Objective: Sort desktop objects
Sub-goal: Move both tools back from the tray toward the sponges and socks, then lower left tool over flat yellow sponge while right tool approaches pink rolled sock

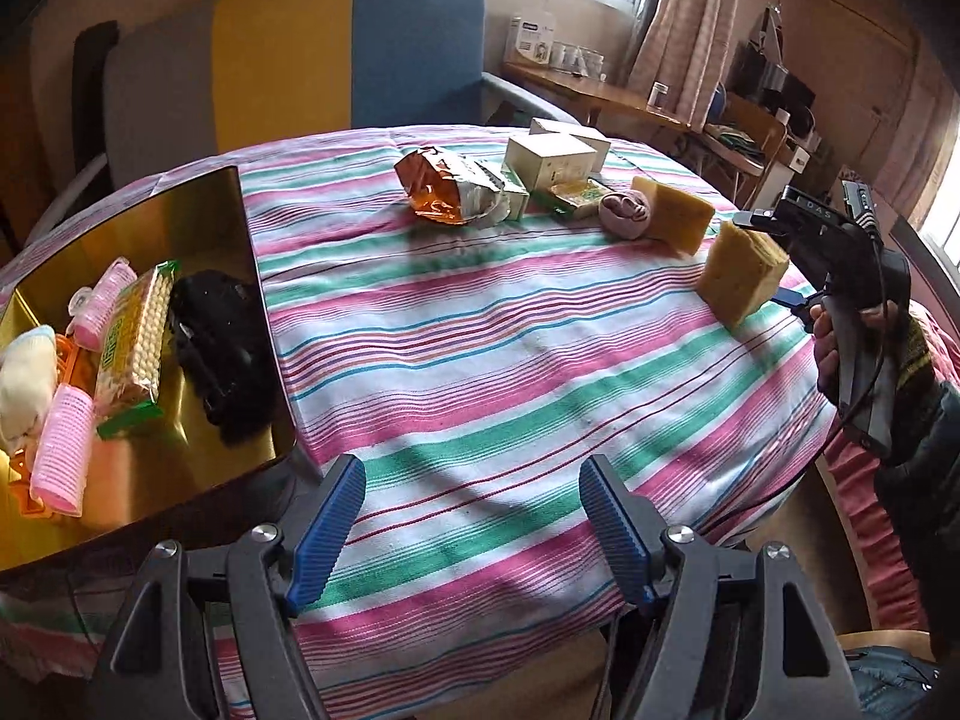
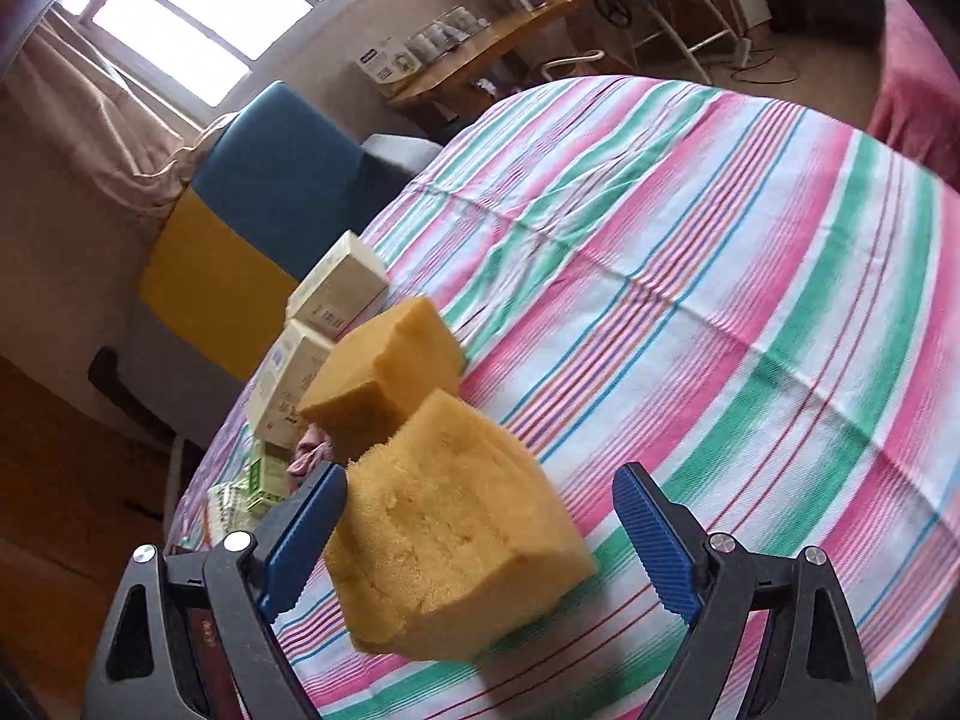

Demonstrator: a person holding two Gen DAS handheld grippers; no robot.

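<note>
My right tongs [image 2: 480, 534] gaped around the yellow foam sponge block [image 2: 444, 534], gripping nothing yet, ready to sort it; left tongs [image 1: 474, 528] hung open, empty, beside the gold tray [image 1: 180, 228].

My left gripper [image 1: 471, 525]: black plastic arms with triangular cut-outs, silver round screws at the pivots, ribbed blue pads [image 1: 327, 531] on both fingers. My right gripper [image 2: 480, 546] is built the same. Over at the right, its black body shows pale lettering on top, a black cable [image 1: 840, 450] hanging below, and my dark sleeve [image 1: 924, 456] with a striped knit cuff.
</note>
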